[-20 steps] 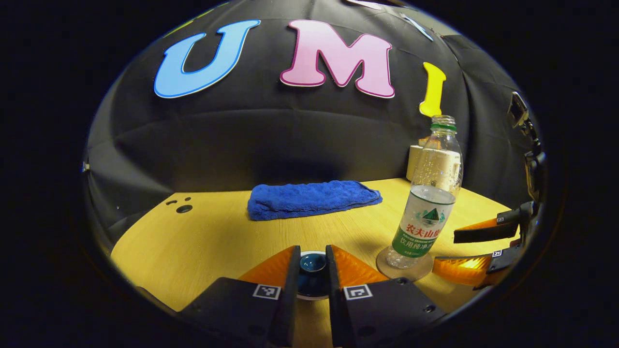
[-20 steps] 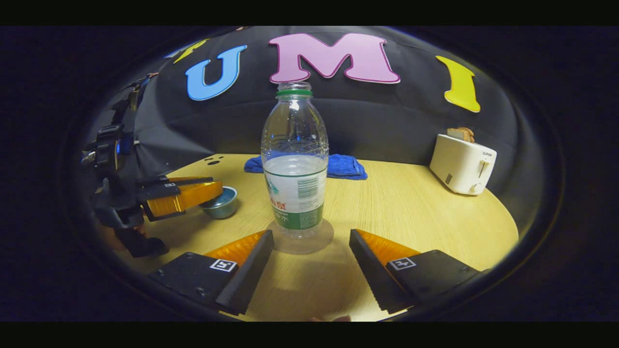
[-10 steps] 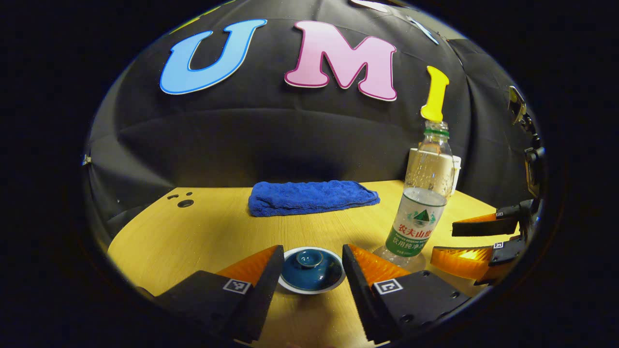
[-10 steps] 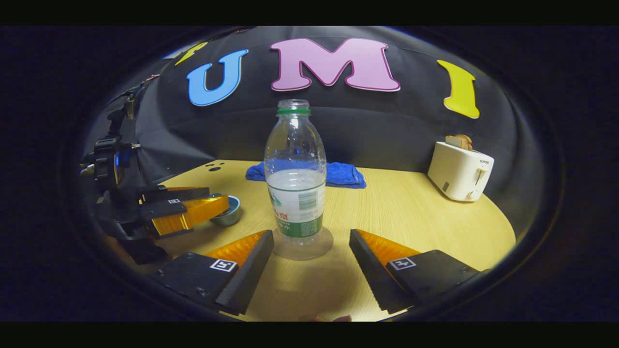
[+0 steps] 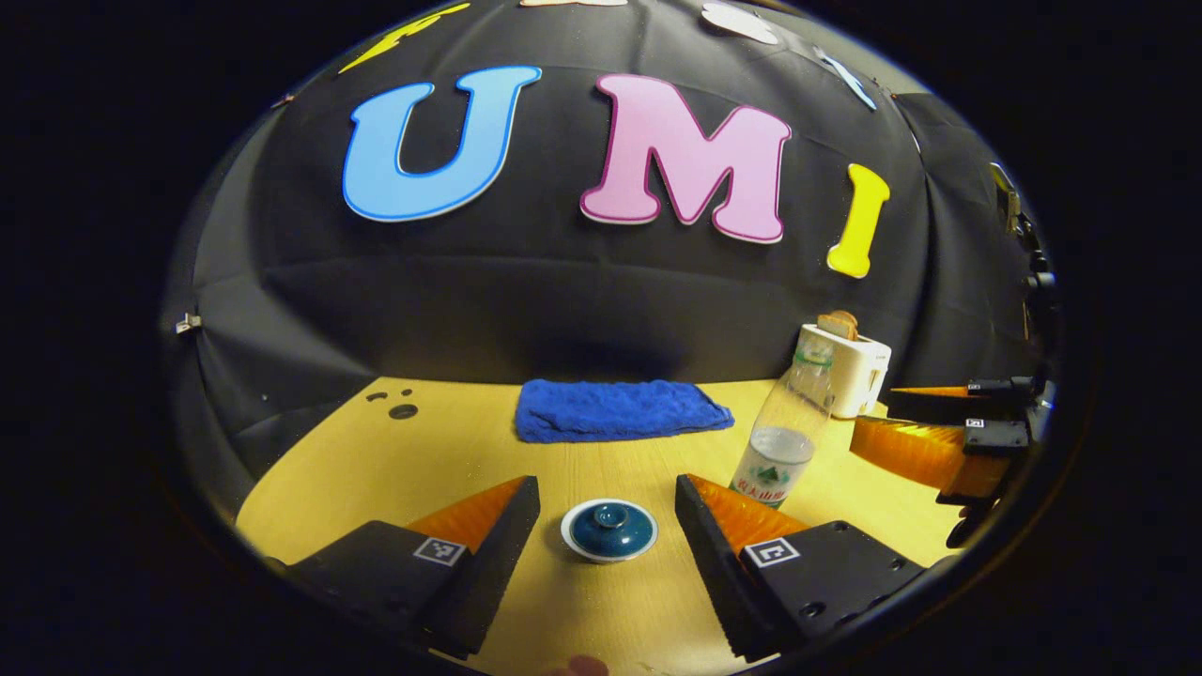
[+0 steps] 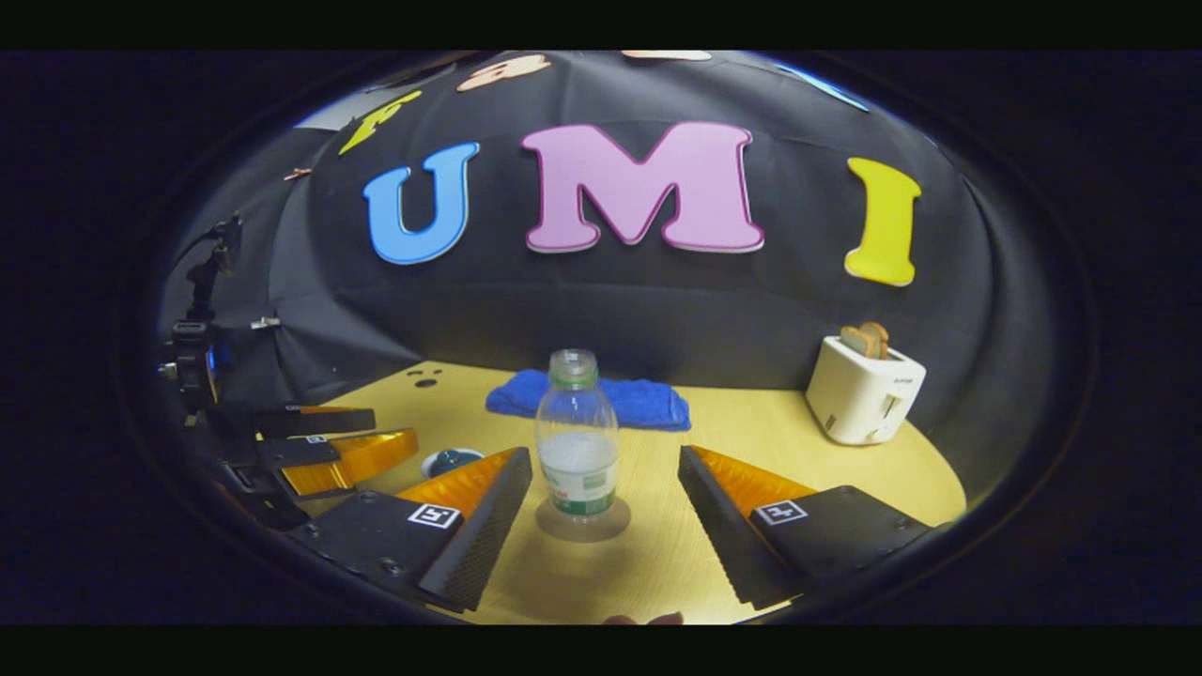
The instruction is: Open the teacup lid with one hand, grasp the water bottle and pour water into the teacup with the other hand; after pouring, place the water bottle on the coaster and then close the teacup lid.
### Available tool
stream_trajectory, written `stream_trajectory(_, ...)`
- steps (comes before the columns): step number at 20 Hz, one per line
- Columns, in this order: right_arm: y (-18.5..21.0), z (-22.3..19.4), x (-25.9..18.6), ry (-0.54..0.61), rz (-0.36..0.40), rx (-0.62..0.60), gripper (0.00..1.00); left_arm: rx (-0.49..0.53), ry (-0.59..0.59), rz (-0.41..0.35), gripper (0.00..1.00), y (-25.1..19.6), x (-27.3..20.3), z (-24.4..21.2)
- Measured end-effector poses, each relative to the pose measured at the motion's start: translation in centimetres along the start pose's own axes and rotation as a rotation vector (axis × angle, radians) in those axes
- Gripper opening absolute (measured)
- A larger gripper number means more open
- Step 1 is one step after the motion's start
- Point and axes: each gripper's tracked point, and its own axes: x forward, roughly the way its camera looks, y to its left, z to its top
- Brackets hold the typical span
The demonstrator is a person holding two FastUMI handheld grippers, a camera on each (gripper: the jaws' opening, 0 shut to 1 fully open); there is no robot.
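The teacup point(image 5: 609, 530) is dark blue with a white rim, and its lid sits on it. It stands on the table just ahead of my open left gripper point(image 5: 608, 481), apart from both fingers. The clear water bottle point(image 6: 577, 441), uncapped and partly filled, stands upright on the round coaster point(image 6: 582, 519). My right gripper point(image 6: 606, 455) is open, drawn back from the bottle, and touches nothing. In the left gripper view the bottle point(image 5: 784, 441) is to the right, with the right gripper point(image 5: 925, 422) beyond it. The right gripper view has the teacup point(image 6: 449, 460) and left gripper point(image 6: 347, 441) at the left.
A folded blue towel point(image 5: 620, 410) lies at the back of the wooden table point(image 6: 798, 451). A white toaster point(image 6: 864, 390) with bread in it stands at the back right. Small dark holes point(image 5: 402, 410) mark the table's far left.
My left gripper opened off the lid's knob and drew back and up, leaving the lid on the cup. The right gripper also pulled back from the bottle, staying open.
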Motion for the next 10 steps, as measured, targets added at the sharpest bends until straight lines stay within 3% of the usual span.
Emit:
stream_trajectory(5, -0.3, 7.8, -3.7, -0.073, -0.014, -0.019, 0.97, -0.006, -0.048, 0.004, 0.92, -0.6, -4.0, 7.4)
stream_trajectory(10, -0.5, 12.7, -6.8, -0.098, -0.006, -0.045, 0.97, 0.000, -0.072, 0.003, 0.92, -1.4, -7.6, 12.2)
